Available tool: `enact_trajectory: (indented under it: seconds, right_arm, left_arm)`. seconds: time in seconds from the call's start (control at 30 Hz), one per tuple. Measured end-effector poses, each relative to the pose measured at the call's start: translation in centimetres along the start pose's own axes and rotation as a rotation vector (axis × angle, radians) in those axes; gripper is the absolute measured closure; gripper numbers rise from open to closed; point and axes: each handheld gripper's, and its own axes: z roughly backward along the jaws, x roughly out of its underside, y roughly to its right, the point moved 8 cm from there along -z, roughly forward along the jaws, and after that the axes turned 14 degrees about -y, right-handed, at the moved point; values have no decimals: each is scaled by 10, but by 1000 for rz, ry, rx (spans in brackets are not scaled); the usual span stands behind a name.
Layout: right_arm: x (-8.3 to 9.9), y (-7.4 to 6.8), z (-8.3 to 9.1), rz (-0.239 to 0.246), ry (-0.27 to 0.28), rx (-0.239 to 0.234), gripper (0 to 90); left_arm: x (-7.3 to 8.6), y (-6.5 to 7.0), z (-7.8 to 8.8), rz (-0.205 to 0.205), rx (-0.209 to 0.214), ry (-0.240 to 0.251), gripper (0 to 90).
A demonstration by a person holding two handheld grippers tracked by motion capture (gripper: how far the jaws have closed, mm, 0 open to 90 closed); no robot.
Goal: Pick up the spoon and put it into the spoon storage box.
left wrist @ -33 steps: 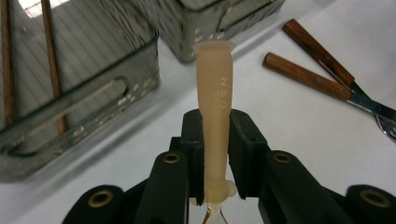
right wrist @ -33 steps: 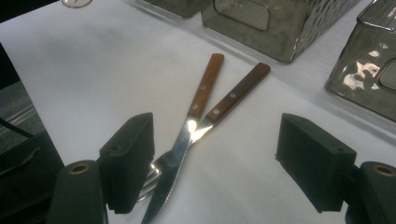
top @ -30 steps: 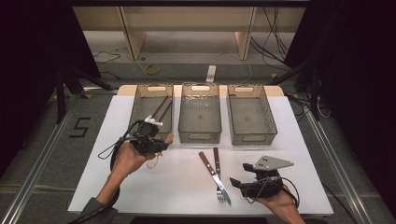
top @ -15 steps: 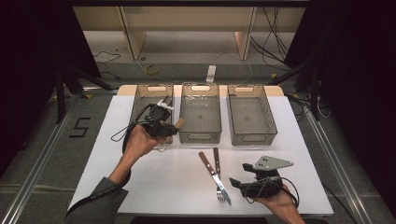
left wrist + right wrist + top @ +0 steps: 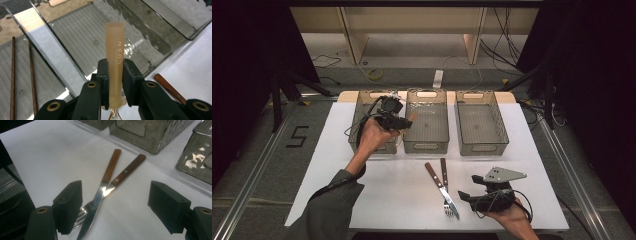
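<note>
Since the earlier frame the left gripper [image 5: 404, 121] has carried the pale tan plastic-handled utensil [image 5: 115, 65] from the white table [image 5: 332, 165] up over the ribbed grey bins [image 5: 427, 127]. Its jaws clamp the handle. The right gripper [image 5: 116, 206] rests wide open, holding nothing, by the wooden-handled knife [image 5: 438, 185] and fork [image 5: 447, 192].

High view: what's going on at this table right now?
A person is sorting cutlery into three clear bins. The left claw is shut on a pale utensil handle, held above the middle bin. Chopsticks lie in the left bin. The right claw rests open by the crossed knife and fork.
</note>
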Motion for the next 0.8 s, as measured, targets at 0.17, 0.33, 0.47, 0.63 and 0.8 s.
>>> enact_trajectory:
  seconds: [0.17, 0.33, 0.47, 0.63, 0.8]
  right_arm:
    - [0, 0, 0, 2, 0, 0, 282]
    - [0, -1, 0, 1, -1, -5, 282]
    - [0, -2, -1, 3, -3, -7, 282]
    - [0, -2, -1, 3, -3, -10, 282]
    - [0, -2, 0, 1, 0, -13, 282]
  left_arm:
    - [-10, -8, -10, 45, 10, 16, 762]
    - [-20, -12, -14, 69, 19, 34, 761]
    - [-26, -9, -20, 52, 13, 26, 761]
    - [-35, -3, -23, 57, 28, 39, 761]
    - [-41, -3, -26, 57, 24, 53, 760]
